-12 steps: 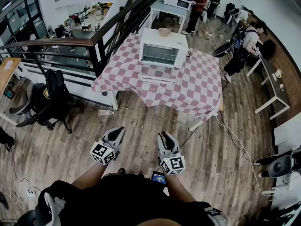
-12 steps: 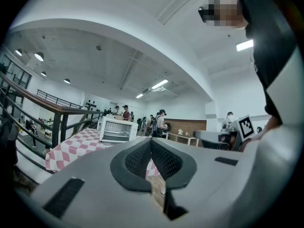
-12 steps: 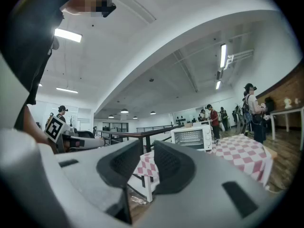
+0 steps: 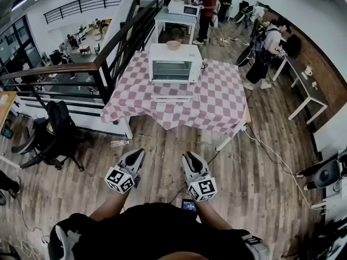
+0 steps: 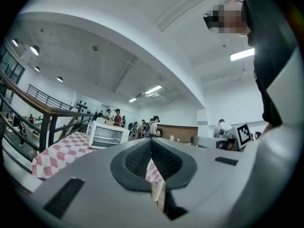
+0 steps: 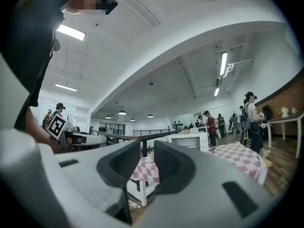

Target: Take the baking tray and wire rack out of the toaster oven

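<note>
A white toaster oven [image 4: 174, 63] stands on a table with a pink-checked cloth [image 4: 217, 104], a few steps ahead of me across the wooden floor. A pale flat piece [image 4: 172, 95] lies in front of the oven. I cannot make out the baking tray or wire rack from here. My left gripper [image 4: 138, 152] is held low in front of my body, its tips touching with nothing between them. Beside it my right gripper [image 4: 188, 156] keeps a narrow empty gap. The oven [image 5: 108, 134] shows small past the left gripper [image 5: 151, 144], and the oven [image 6: 190, 140] also shows past the right gripper [image 6: 147, 148].
A small bowl [image 4: 173, 45] sits on the oven. A black railing [image 4: 103, 58] runs left of the table. An office chair with a bag [image 4: 57, 134] stands at the left. A bottle [image 4: 120, 143] and a cable [image 4: 260, 145] lie on the floor. Several people [image 4: 263, 56] stand behind.
In the head view the table and oven have shifted slightly left and up. Both grippers keep the same pose in front of my body.
</note>
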`<state>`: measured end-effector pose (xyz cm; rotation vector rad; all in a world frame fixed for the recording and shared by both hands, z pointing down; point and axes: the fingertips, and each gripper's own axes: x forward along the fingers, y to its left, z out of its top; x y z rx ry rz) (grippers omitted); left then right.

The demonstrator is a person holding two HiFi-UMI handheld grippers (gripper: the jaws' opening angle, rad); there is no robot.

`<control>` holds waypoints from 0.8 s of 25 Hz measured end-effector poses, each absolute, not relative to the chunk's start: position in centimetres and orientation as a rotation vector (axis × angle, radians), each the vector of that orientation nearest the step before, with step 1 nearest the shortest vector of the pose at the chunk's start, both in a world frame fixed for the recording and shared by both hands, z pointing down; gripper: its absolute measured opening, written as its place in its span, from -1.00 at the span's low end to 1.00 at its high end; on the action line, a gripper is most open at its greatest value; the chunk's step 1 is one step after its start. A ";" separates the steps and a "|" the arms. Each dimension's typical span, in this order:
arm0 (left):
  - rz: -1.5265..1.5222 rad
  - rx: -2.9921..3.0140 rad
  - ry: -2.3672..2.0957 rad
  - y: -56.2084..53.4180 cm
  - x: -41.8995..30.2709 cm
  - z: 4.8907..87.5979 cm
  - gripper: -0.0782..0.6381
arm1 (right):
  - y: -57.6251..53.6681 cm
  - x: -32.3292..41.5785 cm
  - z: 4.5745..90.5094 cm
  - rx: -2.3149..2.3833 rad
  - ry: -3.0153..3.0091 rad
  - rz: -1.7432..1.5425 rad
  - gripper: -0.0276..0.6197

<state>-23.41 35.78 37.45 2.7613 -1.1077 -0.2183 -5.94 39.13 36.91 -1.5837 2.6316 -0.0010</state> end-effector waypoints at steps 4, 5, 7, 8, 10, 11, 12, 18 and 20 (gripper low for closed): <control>-0.243 2.780 -1.097 36.4 -23.0 37.5 -0.81 | 40.0 -5.0 37.0 -1.599 2.582 0.013 -0.63; -0.249 2.780 -1.111 36.3 -22.9 37.5 -0.81 | 40.1 -4.7 36.9 -1.600 2.565 0.017 -0.63; -0.247 2.780 -1.150 36.3 -22.8 37.3 -0.81 | 40.2 -4.3 36.6 -1.599 2.548 0.021 -0.63; -0.236 2.784 -1.169 36.3 -22.7 37.2 -0.81 | 40.3 -4.2 36.5 -1.594 2.545 0.025 -0.63; -0.210 2.795 -1.193 36.5 -22.5 37.1 -0.81 | 40.5 -4.0 36.5 -1.583 2.541 0.024 -0.63; -0.200 2.795 -1.199 36.7 -22.4 37.2 -0.81 | 40.6 -3.8 36.6 -1.575 2.538 0.015 -0.63; -0.194 2.789 -1.205 36.8 -22.3 37.3 -0.81 | 40.7 -3.5 36.8 -1.564 2.535 0.001 -0.63; -0.208 2.762 -1.224 37.8 -20.7 37.5 -0.81 | 41.4 -2.2 37.3 -1.510 2.588 0.004 -0.63; -0.200 2.768 -1.248 38.2 -20.0 37.7 -0.81 | 41.4 -1.4 37.8 -1.517 2.591 0.007 -0.63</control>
